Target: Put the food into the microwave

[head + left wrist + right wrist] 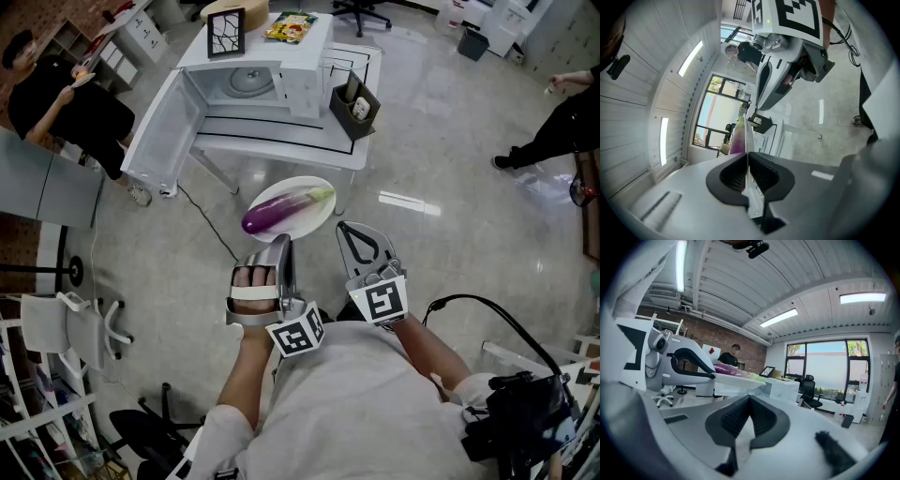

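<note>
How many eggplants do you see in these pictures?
1. The eggplant lies on the plate that the left gripper holds by its rim, in front of the open microwave. No other shows.

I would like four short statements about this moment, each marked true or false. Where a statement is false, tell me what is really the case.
1. The door of the microwave stands open. True.
2. The eggplant already lies inside the microwave. False: it lies on the white plate, which is held in the air in front of the table.
3. The left gripper is shut on the rim of the plate. True.
4. The right gripper also holds the plate. False: it is shut on nothing, beside the plate.
</note>
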Tool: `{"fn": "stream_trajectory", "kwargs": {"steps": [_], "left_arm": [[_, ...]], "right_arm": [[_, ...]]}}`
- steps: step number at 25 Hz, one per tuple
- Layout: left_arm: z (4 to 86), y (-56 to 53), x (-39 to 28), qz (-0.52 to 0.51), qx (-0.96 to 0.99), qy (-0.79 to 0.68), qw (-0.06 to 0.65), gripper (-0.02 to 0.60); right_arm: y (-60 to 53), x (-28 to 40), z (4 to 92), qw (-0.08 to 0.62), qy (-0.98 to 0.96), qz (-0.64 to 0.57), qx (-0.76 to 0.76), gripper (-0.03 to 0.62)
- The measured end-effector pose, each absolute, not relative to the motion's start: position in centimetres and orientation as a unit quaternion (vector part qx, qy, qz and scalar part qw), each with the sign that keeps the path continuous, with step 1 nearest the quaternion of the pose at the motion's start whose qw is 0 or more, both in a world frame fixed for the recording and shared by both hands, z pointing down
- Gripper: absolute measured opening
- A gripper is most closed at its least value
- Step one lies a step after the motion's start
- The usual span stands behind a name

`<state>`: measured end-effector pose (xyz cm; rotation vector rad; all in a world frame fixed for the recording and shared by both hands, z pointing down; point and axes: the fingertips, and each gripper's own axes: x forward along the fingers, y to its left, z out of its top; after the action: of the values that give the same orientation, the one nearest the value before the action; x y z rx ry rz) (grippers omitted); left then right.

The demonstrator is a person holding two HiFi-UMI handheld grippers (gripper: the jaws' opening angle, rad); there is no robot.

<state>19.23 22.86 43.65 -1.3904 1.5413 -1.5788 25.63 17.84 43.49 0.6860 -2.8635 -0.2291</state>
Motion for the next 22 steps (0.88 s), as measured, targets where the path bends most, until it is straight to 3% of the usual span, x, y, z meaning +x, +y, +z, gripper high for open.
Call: {"fn": "stream_trajectory", "kwargs": {"steps": [22], "left_arm": [[45.4,25.3,13.5,-0.568,-0.545,0.553,0.273,0.029]], "right_arm": [[21.3,20.6,45.5,0.126,-0.956,-0.063,0.259,0.009]]}}
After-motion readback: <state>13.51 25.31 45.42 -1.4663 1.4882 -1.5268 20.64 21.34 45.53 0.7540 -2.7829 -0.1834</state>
